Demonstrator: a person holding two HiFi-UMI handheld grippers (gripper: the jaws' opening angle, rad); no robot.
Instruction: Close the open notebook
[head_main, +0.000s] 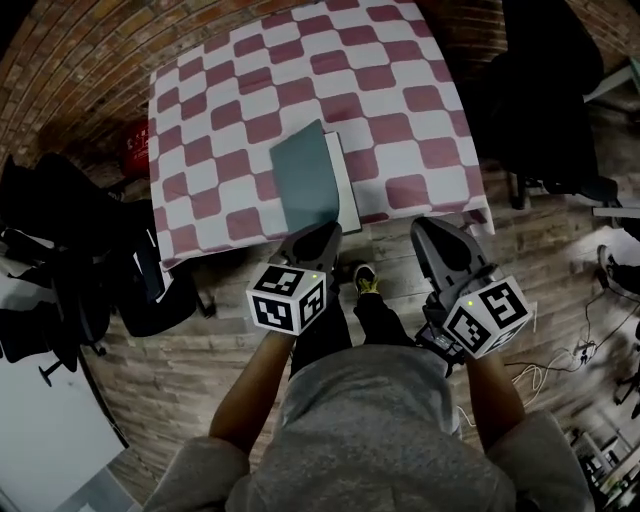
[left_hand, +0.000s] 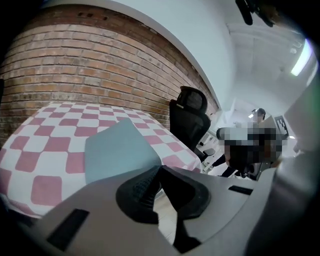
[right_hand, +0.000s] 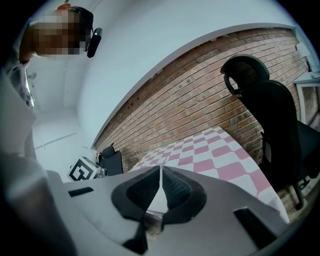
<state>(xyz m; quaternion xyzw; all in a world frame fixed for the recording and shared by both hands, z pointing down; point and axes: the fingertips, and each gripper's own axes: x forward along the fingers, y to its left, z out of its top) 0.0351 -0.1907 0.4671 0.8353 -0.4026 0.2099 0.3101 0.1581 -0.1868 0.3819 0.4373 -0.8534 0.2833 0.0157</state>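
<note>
The teal-covered notebook (head_main: 305, 178) lies by the near edge of the checked table (head_main: 400, 90), cover seemingly down over its pages, which likely explains why the left gripper (head_main: 322, 234) and right gripper (head_main: 434, 230) hang just off that edge, jaws pressed together, empty.

The left grey two-jaw gripper (head_main: 328, 232) pointed forward and downward, its dark ribbed jaws pressed together with nothing between them. The right grey two-jaw gripper (head_main: 428, 228) sat beside it, well apart, jaws likewise closed and empty. Each carried a black-and-white marker cube (head_main: 288, 297). Bare forearms (head_main: 252, 392) ran back to the grey-shirted torso (head_main: 370, 430).
</note>
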